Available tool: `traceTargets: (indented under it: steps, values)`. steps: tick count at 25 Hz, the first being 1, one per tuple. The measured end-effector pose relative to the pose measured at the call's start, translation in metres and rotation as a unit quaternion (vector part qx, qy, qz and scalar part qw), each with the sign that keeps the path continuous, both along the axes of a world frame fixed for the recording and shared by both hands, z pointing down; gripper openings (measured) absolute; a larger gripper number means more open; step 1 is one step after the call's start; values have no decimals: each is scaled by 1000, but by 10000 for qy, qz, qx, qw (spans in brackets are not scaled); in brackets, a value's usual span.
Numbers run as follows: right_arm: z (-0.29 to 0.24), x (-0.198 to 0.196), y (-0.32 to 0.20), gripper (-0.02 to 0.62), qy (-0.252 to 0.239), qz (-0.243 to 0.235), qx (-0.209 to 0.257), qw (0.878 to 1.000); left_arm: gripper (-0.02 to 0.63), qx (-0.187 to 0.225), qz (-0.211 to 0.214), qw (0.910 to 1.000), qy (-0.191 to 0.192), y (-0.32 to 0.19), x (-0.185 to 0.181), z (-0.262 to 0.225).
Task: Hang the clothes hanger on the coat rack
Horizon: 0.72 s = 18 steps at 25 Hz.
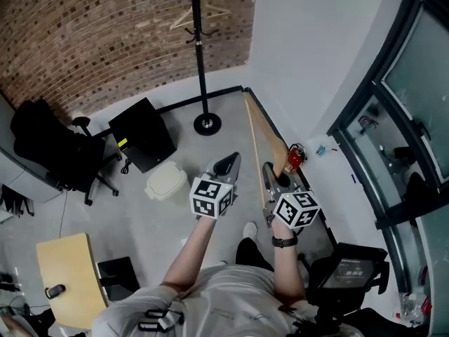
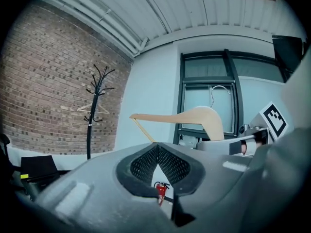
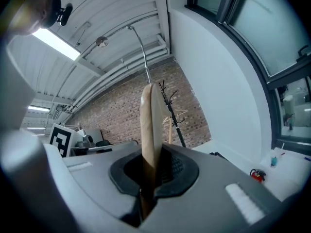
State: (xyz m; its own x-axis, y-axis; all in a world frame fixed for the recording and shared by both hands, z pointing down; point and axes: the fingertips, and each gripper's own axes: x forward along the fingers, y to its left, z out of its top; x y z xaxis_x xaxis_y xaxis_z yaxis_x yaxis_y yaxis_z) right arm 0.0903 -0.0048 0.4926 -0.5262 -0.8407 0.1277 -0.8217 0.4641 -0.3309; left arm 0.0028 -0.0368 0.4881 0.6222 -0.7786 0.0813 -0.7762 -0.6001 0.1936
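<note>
The black coat rack (image 1: 199, 55) stands against the brick wall, and a wooden hanger (image 1: 198, 12) hangs near its top. My right gripper (image 1: 276, 177) is shut on a pale wooden clothes hanger (image 1: 261, 135) that points toward the rack. In the right gripper view the hanger (image 3: 150, 125) rises edge-on from between the jaws, its metal hook (image 3: 141, 47) on top and the rack (image 3: 171, 106) behind it. My left gripper (image 1: 229, 164) is beside it to the left, shut with nothing in it; its pads (image 2: 146, 161) meet at the tips. From there the held hanger (image 2: 194, 118) shows to the right and the rack (image 2: 96, 96) far left.
A black cabinet (image 1: 140, 135) and a white lidded tub (image 1: 166, 181) sit on the floor left of the rack's base (image 1: 207, 124). A black office chair (image 1: 49, 146) is further left. A red fire extinguisher (image 1: 295, 158) stands by the right wall, under the windows (image 1: 410, 111).
</note>
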Motion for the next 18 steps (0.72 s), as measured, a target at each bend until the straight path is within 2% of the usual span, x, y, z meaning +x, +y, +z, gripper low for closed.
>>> traceTargets:
  steps: [4,8,14,18]
  values:
    - [-15,25,-64,6,252,-102,290,9992,-2,322,-222,9989,246,-63,26,-27]
    - [-27,65,-123,6,118,-79,443,9989,-2,603,-222,9979,114,-120,65,-49]
    - [-32,109,-182,6,-89,-65,429,9990,-2,578,-132,9982,-86,-175,113,-44]
    - [-27,117,-215,6,-307,-223,326,9987,-1,413,-211,9986,-237,-208,118,-27]
